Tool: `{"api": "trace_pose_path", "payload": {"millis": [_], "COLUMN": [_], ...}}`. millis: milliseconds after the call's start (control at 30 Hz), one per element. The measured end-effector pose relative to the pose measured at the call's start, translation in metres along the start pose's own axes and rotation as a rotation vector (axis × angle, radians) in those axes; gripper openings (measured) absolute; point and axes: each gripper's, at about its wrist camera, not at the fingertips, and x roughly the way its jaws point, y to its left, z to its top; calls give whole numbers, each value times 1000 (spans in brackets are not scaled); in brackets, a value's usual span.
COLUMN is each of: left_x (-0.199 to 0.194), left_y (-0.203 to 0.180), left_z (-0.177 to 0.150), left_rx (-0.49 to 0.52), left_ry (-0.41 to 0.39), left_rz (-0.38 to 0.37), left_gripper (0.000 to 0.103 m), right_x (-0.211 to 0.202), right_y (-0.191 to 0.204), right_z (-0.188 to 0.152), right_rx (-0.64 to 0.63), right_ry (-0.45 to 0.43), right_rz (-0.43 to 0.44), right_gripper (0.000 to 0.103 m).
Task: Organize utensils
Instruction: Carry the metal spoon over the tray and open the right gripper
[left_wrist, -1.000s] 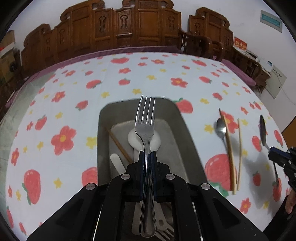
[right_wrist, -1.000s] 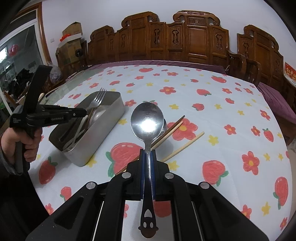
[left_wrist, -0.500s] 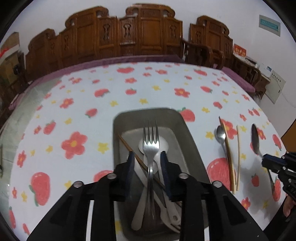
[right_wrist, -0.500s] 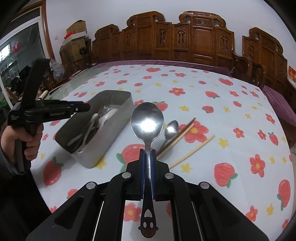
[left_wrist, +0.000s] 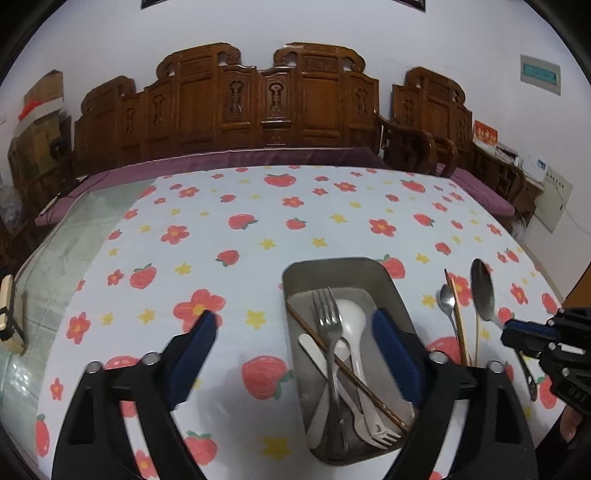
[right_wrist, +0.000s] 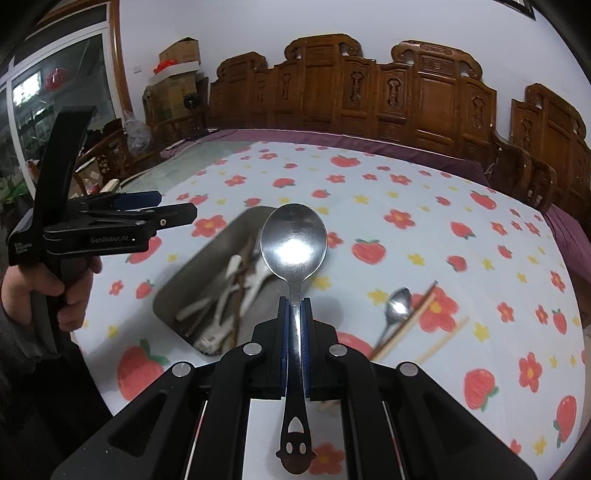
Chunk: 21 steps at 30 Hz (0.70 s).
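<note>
A metal tray (left_wrist: 395, 291) sits on the strawberry tablecloth and holds a steel fork (left_wrist: 327, 317), a white spoon (left_wrist: 351, 314), a white fork, a white knife and one brown chopstick (left_wrist: 351, 369). My left gripper (left_wrist: 295, 350) is wide open and empty above the tray's left side. My right gripper (right_wrist: 294, 302) is shut on a large steel spoon (right_wrist: 293, 243), held above the tray (right_wrist: 207, 258). In the left wrist view that spoon (left_wrist: 482, 291) and gripper show at the right.
A small steel spoon (right_wrist: 397, 306) and two loose chopsticks (right_wrist: 439, 343) lie on the cloth right of the tray. Carved wooden chairs (left_wrist: 266, 107) line the table's far edge. A hand (right_wrist: 55, 291) holds the left gripper.
My left gripper opened and let the steel fork drop into the tray, then drew back and left. My right gripper carried the large spoon left, over the tray.
</note>
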Motion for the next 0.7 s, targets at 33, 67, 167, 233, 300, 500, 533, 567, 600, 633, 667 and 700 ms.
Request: {"api": "trace_pose_path", "payload": {"millis": [33,67,167,233,300,500,533,567,600,633,667,700], "left_x": [-1,-2,-6,-7,-9,-12,-13,-14,-14,-15,-15,-15], "left_y": [4,7,18,25,33,49,51,53,55,57,59,60], "left_z": [1,2,4,4,5,6,6,6,7,7,7,8], "left_rx": [-9,-16,-40,-56,-71,-96,-98,-100,-106,-110,-115,-119], "left_ry": [-5,-8,-17,-23,-25,-32,-32,-34,-36,-37,-38,-39], "left_rz": [-3,-5,0,0,6,20,24,26,27,26,25,23], "left_gripper": [89,90,93,93,93,93,93,93,93,93,93,93], "right_x": [2,6,17,26,37,66,70,76,81,87,91,96], "right_y": [2,5,13,17,22,33,34,36,37,38,39,41], "right_z": [3,6,15,21,27,41,42,44,46,47,47,47], "right_rx": [1,4,14,21,33,77,84,95,103,107,110,115], "right_ry": [0,1,5,9,14,31,35,41,45,50,55,61], "right_rz": [2,7,20,27,38,68,71,73,71,65,61,57], "right_gripper": [7,7,7,7,7,7,7,7,7,7,7,7]}}
